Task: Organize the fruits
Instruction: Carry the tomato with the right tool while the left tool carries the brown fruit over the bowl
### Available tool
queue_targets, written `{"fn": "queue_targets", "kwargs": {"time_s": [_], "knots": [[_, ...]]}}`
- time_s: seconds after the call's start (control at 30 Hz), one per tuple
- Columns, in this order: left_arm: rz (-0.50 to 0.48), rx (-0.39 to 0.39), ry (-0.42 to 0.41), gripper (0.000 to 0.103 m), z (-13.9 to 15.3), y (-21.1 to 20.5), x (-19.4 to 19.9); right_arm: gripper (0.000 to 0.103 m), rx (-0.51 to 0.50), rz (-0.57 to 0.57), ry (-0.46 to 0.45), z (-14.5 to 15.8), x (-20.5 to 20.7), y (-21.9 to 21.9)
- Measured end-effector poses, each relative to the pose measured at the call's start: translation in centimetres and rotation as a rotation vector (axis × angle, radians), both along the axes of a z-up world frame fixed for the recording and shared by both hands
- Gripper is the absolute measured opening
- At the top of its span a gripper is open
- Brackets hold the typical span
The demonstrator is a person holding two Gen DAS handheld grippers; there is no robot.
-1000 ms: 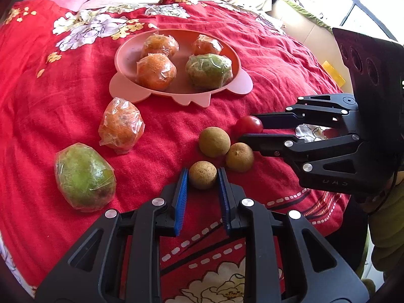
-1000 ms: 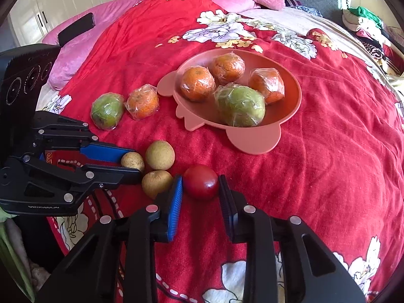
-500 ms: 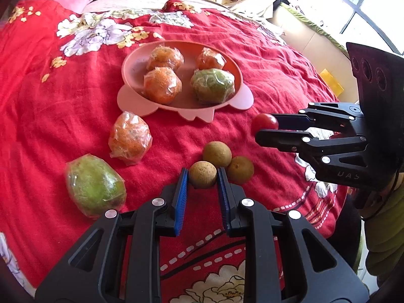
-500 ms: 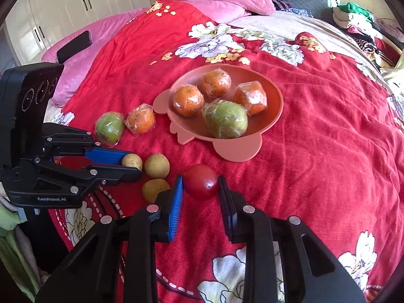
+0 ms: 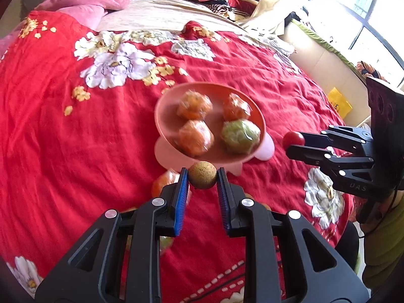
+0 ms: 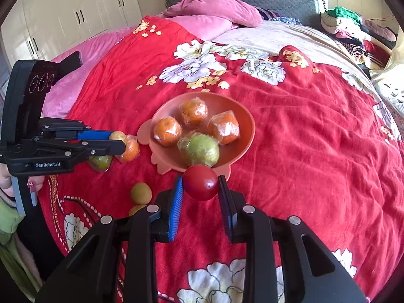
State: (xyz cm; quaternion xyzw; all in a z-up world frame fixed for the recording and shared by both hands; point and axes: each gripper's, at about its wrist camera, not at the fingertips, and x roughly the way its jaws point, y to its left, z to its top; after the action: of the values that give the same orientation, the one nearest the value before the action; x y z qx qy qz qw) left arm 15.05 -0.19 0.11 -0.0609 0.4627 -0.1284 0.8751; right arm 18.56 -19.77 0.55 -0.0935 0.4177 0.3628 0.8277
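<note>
Both grippers have risen off the red bedspread (image 6: 315, 151) toward the pink plate (image 6: 246, 122) since a second ago; the left gripper (image 5: 202, 179) stays clamped on a small brown fruit (image 5: 202, 178), now level with the plate's near rim; the right gripper (image 6: 200, 183) stays clamped on the red tomato (image 6: 200, 182) there too; two brown fruits (image 6: 141, 192) remain on the bedspread, left of the plate.
</note>
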Motion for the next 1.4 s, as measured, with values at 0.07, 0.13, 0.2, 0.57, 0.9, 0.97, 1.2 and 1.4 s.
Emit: {"fn": "queue_targets", "kwargs": {"time_s": [0.07,0.13,0.2,0.57,0.9,0.97,1.2,1.4], "knots": [[0.006,0.008,-0.006,0.016,0.3,0.3,0.6,0.026,0.004,-0.005,-0.006,0.3,0.4,0.0],[0.011,0.013,-0.011,0.016,0.5,0.6,1.3,0.026,0.008,-0.011,-0.011,0.6,0.8,0.0],[0.015,0.017,-0.013,0.016,0.6,0.7,1.8,0.026,0.011,-0.014,-0.014,0.7,1.1,0.0],[0.031,0.022,-0.005,0.016,0.3,1.1,4.9,0.026,0.017,-0.038,-0.027,1.0,2.7,0.6],[0.034,0.035,0.011,0.016,-0.4,0.8,7.3,0.026,0.019,-0.056,-0.011,0.2,3.8,0.8],[0.033,0.038,0.016,0.016,-0.6,0.7,7.6,0.026,0.014,-0.058,-0.01,0.0,4.0,0.8],[0.03,0.051,0.03,0.016,-1.2,0.6,8.5,0.026,0.003,-0.065,-0.009,-0.4,4.5,1.0],[0.031,0.059,0.041,0.016,-1.7,0.6,9.0,0.026,-0.006,-0.068,-0.003,-0.9,4.8,1.2]]}}
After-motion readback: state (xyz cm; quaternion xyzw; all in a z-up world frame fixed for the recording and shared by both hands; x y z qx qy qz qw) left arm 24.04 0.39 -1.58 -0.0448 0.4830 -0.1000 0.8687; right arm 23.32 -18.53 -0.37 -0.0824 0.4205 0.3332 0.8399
